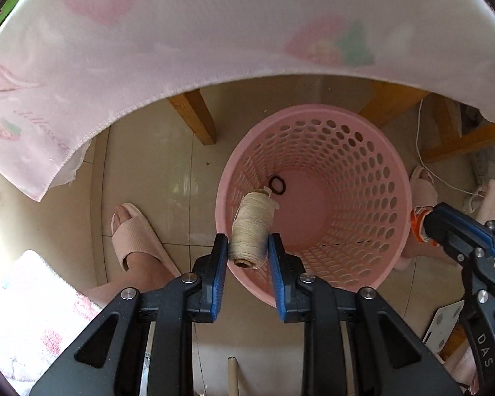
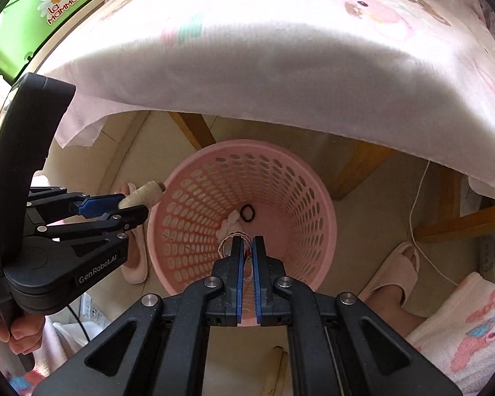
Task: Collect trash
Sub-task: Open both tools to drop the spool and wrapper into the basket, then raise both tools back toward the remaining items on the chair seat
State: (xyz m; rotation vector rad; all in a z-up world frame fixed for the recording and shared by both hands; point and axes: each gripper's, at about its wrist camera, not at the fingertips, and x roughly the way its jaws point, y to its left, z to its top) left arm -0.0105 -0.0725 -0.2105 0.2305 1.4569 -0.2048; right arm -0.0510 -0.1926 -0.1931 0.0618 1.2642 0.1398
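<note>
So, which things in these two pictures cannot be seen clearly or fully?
- What the right gripper pinches: in its own view the fingers cover most of it; from the left wrist only an orange and white scrap shows.
- Basket floor: a black hair tie is plain, but the pale lump beside it is too small to name.
- Tabletop: the pink cloth hides it.
- The thread spool covers part of the basket's near wall in the left view.

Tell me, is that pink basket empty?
Not empty. The pink basket stands upright with a black hair tie and a pale scrap on its bottom.
</note>
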